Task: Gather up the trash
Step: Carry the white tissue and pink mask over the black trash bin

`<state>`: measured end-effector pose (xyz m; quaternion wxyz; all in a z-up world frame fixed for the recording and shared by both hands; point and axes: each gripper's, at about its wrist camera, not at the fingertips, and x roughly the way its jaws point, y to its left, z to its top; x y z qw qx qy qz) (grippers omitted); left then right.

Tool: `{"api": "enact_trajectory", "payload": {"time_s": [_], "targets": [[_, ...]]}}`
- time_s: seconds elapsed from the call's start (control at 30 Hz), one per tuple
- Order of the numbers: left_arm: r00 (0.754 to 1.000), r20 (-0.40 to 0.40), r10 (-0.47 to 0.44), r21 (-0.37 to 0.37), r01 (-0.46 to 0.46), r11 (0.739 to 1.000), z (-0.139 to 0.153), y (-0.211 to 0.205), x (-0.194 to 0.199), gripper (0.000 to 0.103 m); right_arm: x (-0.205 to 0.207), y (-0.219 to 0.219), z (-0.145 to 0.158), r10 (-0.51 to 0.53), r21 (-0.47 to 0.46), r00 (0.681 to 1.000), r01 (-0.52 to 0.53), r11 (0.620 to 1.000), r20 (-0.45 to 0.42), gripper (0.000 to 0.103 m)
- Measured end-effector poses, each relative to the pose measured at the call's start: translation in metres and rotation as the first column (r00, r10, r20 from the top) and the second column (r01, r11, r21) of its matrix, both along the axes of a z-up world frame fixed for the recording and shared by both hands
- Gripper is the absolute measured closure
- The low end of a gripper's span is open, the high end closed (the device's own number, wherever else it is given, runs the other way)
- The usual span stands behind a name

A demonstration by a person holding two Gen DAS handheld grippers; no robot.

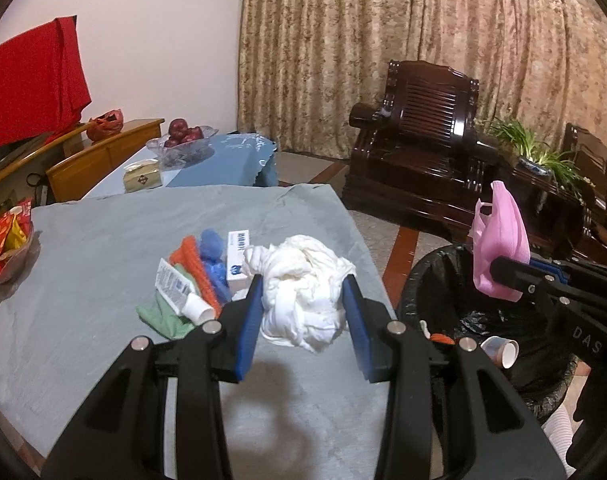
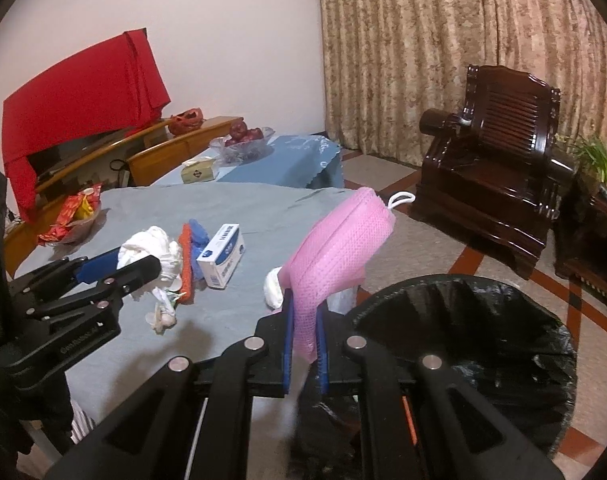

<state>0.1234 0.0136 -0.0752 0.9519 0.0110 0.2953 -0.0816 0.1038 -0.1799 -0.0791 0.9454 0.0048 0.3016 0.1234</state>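
Note:
My left gripper [image 1: 303, 290] is open, its blue pads either side of a crumpled white tissue wad [image 1: 301, 292] on the grey tablecloth [image 1: 103, 264]. Whether the pads touch it I cannot tell. My right gripper [image 2: 305, 316] is shut on a pink face mask [image 2: 335, 248] and holds it beside the black-lined trash bin [image 2: 475, 344]. In the left wrist view the mask [image 1: 499, 236] hangs over the bin [image 1: 491, 312], which holds a paper cup [image 1: 501, 350]. Left of the wad lie a white box [image 1: 237, 258], a tube [image 1: 179, 288], orange, blue and green scraps [image 1: 201, 264].
A snack bowl [image 1: 5, 244] sits at the table's left edge. Behind are a blue-covered table with a fruit bowl [image 1: 183, 138] and tissue box [image 1: 142, 176]. A dark wooden armchair [image 1: 419, 152] and a potted plant [image 1: 539, 156] stand right, behind the bin.

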Motion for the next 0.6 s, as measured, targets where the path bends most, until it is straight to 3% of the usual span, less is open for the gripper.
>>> {"api": "enact_trajectory", "payload": {"time_s": [0.6], "targets": [[0.993,0.005,-0.115,-0.003,0.115,0.993,0.003,-0.054,0.000,0.065,-0.014,-0.056,0.006,-0.109,-0.008,0.994,0.109,0.994,0.012,0.093]]}}
